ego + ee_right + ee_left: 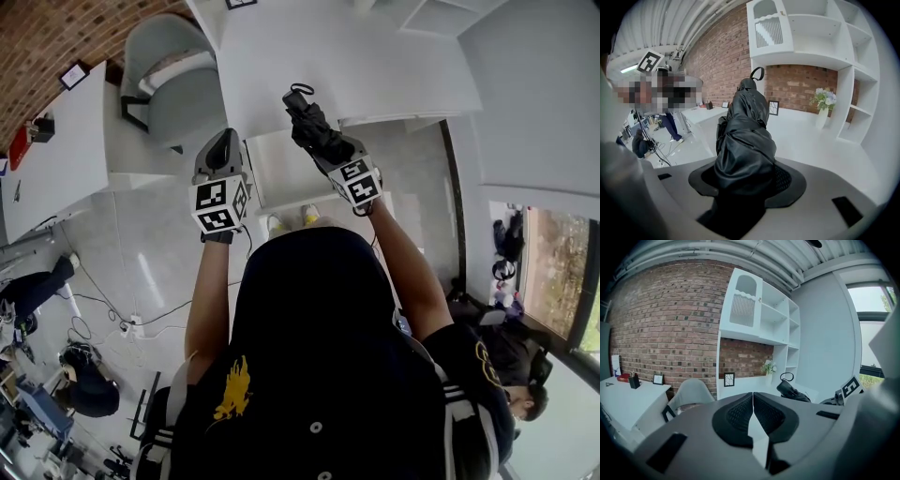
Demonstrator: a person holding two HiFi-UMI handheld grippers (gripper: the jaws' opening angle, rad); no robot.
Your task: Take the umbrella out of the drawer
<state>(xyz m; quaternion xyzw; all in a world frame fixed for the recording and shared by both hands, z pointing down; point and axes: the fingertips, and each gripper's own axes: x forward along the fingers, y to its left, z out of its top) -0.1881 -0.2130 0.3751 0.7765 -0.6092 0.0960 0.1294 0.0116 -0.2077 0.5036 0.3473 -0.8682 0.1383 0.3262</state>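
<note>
right gripper (pixel 749 185) grasps the black umbrella (pixel 744 140) above the white desk (pixel 394 66); left gripper (pixel 753 414) clenched, empty

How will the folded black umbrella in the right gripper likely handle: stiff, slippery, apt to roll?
The umbrella is probably stiff: it juts straight out of the right gripper without drooping. Its glossy, crumpled fabric may slip in the grip. Roughly cylindrical, it could roll if laid down.
</note>
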